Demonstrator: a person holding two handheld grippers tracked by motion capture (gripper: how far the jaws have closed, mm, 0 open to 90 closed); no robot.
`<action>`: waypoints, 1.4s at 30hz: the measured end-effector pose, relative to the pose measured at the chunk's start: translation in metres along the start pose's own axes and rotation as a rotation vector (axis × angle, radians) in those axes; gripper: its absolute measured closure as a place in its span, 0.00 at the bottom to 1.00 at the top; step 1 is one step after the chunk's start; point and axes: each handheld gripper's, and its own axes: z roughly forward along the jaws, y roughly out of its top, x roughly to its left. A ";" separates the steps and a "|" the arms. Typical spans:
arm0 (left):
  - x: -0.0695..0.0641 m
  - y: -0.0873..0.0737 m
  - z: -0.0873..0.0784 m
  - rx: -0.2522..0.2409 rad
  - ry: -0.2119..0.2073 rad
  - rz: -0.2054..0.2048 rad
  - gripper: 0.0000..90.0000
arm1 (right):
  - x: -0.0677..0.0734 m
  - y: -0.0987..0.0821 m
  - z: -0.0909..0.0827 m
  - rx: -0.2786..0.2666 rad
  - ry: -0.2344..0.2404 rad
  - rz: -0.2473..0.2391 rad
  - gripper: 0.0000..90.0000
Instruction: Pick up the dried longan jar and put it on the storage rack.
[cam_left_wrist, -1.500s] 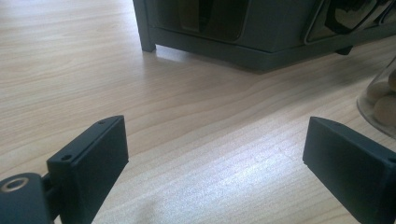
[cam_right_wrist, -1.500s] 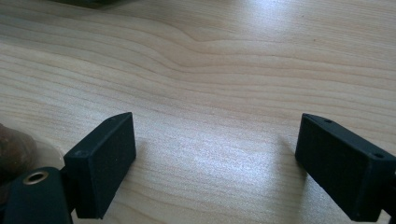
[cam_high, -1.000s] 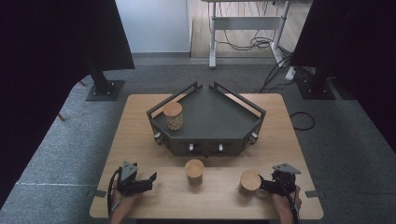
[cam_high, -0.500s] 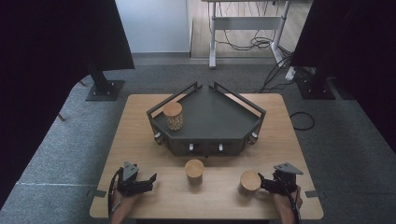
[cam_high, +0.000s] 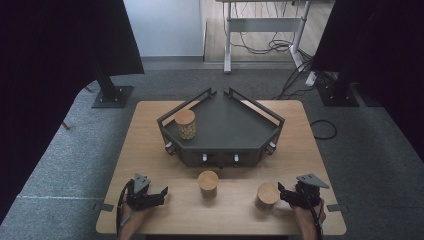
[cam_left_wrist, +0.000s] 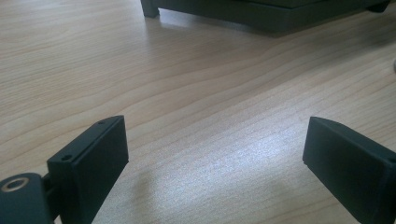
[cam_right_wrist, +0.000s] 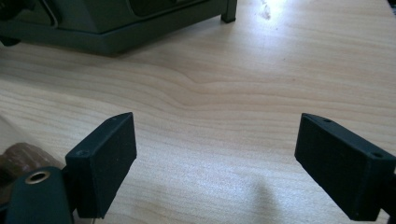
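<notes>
Wooden table (cam_high: 150, 130) takes up mid-floor, grey carpet around it. Dark five-sided tray (cam_high: 235, 125) sits at the table's centre toward the far side, raised rail on the back edges, small knobs along the front face; its front corner also shows at the top of the left gripper view (cam_left_wrist: 261, 14) and of the right gripper view (cam_right_wrist: 116, 28). One cork-lidded jar (cam_high: 185, 124) stands upright inside the tray, at its left end near the rail. Two more lidded jars stand on bare wood in front of the tray: middle jar (cam_high: 208, 183) just ahead of the tray's front face, right jar (cam_high: 267, 195) near the front edge, well apart from the middle one. Right gripper (cam_high: 287, 195) sits low over the table just beside the right jar, jaws spread wide, nothing between them; bare wood between the pads (cam_right_wrist: 105, 158). Left gripper (cam_high: 157, 194) low over the front-left of the table, well apart from the middle jar, jaws released wide, bare wood between them (cam_left_wrist: 95, 163).
</notes>
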 end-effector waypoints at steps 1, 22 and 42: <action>-0.001 0.001 0.000 0.004 0.002 0.005 0.07 | 0.000 0.000 -0.001 -0.003 0.000 0.002 0.14; -0.009 0.014 0.007 0.089 0.035 0.040 0.08 | -0.001 0.004 -0.009 -0.029 0.004 0.027 0.14; 0.003 0.017 0.008 0.122 0.003 -0.026 0.07 | 0.004 0.010 -0.019 -0.085 0.018 0.025 0.14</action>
